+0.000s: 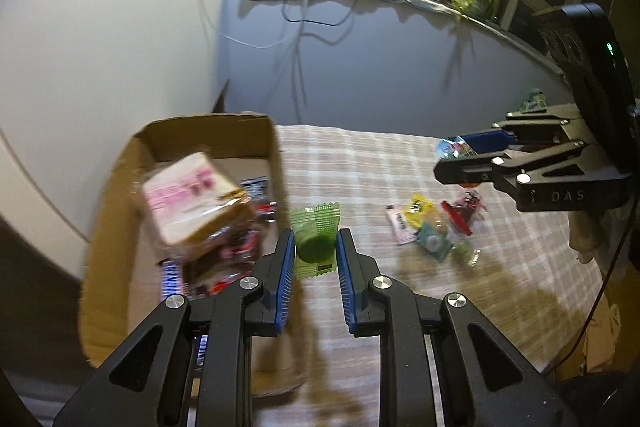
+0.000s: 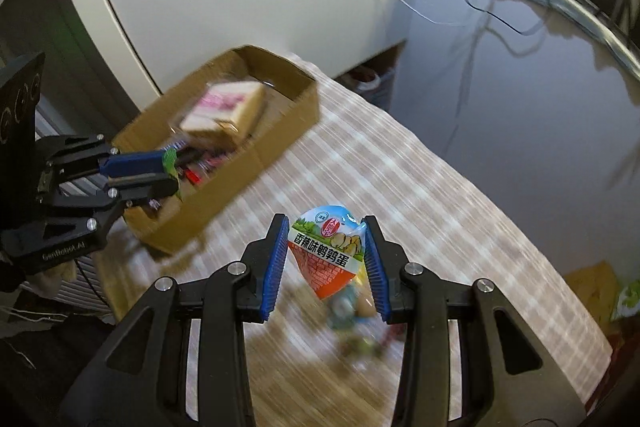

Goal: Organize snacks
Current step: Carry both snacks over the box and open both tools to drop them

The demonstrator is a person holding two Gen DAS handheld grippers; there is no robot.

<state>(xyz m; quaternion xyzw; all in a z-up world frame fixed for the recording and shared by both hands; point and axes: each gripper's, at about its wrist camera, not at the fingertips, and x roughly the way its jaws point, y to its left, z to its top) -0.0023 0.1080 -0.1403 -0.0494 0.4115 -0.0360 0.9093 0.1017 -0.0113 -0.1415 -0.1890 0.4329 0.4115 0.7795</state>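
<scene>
Your left gripper [image 1: 315,259] pinched a green snack packet [image 1: 314,239] just beside the cardboard box's [image 1: 276,151] right wall, above the checked tablecloth [image 1: 360,163]. Your right gripper [image 2: 326,259] clamped an egg snack pouch [image 2: 329,251] over the loose snacks [image 1: 436,227], well apart from the box.

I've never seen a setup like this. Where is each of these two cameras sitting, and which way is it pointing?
Left wrist view: sits on the left gripper, looking forward along its fingers, which pinch a green snack packet beside the cardboard box; the right gripper shows at right.
Right wrist view: sits on the right gripper, looking past its quail egg packet toward the cardboard box; the left gripper shows at left.
Shared: the box, the checked tablecloth, both grippers.
</scene>
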